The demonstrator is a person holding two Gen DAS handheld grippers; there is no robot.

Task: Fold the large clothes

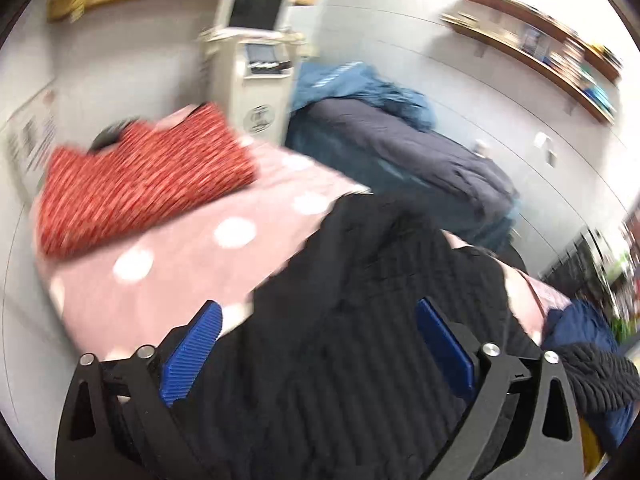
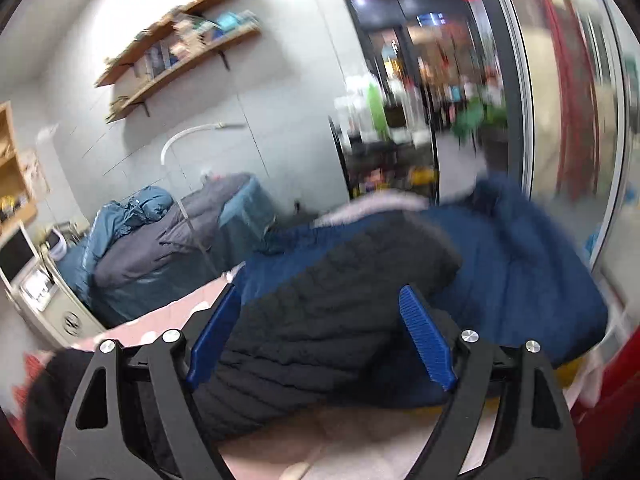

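Two grippers hover over a black ribbed garment [image 1: 360, 320] on the pink dotted bedsheet [image 1: 192, 264]. Left view: the left gripper [image 1: 320, 344] gapes wide at lower centre, gripping nothing. Right view: the right gripper [image 2: 320, 336] also stands wide, empty, the garment [image 2: 320, 320] mid-frame beside a blue jacket [image 2: 520, 272]. Seemingly between folds; next comes catching an edge.

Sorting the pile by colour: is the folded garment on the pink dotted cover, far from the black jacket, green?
No, the folded garment on the pink dotted cover is red with small white marks, lying beyond the black jacket.
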